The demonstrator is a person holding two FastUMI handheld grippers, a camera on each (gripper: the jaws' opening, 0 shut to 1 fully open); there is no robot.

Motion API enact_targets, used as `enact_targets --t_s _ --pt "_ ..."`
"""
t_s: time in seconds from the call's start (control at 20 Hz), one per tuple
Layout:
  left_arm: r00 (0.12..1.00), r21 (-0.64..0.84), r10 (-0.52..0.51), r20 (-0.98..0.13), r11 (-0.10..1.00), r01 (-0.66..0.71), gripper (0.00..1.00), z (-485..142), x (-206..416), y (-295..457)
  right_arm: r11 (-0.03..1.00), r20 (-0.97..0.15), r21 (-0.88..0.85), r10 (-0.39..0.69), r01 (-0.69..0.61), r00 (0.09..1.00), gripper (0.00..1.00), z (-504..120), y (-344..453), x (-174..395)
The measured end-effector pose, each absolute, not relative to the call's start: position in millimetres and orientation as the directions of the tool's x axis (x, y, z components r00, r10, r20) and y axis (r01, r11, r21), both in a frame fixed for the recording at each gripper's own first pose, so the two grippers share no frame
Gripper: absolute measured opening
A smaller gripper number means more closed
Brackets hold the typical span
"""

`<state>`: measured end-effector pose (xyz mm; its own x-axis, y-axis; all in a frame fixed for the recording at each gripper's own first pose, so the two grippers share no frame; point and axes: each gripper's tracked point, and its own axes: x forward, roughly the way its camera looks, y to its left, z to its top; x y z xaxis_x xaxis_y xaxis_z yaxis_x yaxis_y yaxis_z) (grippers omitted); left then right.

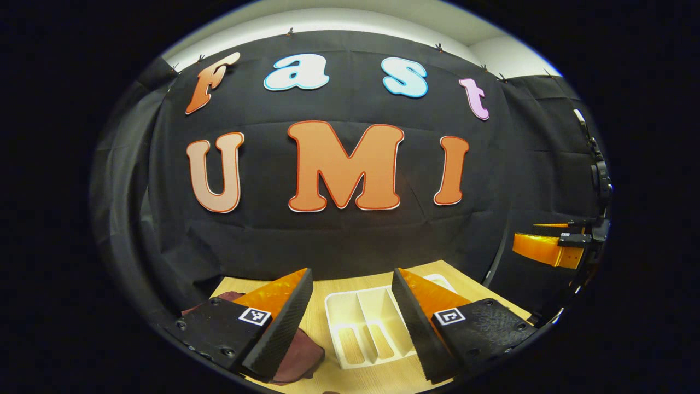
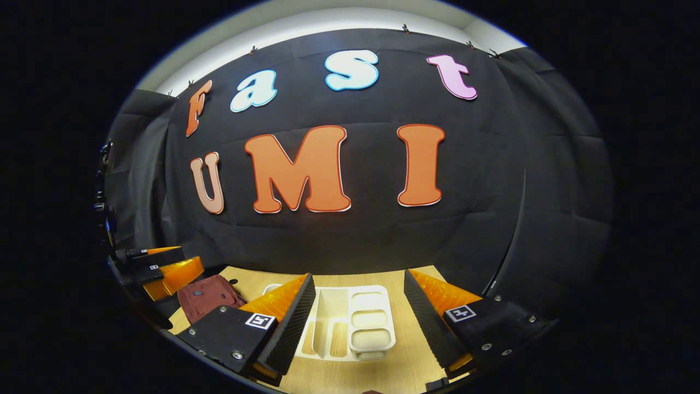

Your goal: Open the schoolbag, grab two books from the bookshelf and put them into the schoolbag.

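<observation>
A maroon schoolbag point(image 1: 303, 355) lies flat on the wooden table point(image 1: 383, 377), partly hidden behind one finger of my left gripper point(image 1: 351, 273). That gripper hovers open over the table with nothing between its fingers. Ahead of it sits a white bookshelf rack point(image 1: 366, 328) with divided compartments. In the right gripper view the schoolbag point(image 2: 210, 295) lies to the left of the rack point(image 2: 350, 323), its zip shut as far as I can tell. My right gripper point(image 2: 358, 274) is open and holds nothing, pointing at the rack. The left gripper point(image 2: 183, 262) hangs above the bag.
The black cloth wall stands close behind the table's far edge point(image 2: 328, 271). The right gripper point(image 1: 549, 241) hangs at the far right of the left gripper view, off the table's right edge. Bare wood point(image 2: 339, 377) shows in front of the rack.
</observation>
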<state>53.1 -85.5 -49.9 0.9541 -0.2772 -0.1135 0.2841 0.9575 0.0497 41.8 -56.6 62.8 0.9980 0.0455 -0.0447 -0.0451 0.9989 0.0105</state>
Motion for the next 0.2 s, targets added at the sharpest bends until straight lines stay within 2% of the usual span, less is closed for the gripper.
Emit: enact_targets --t_s 0.2 --pt "0.958 0.047 -0.265 -0.112 0.961 0.271 0.94 -46.3 51.8 -83.5 0.999 -0.054 0.006 0.043 -0.043 0.998 0.97 60.2 -54.9 40.4"
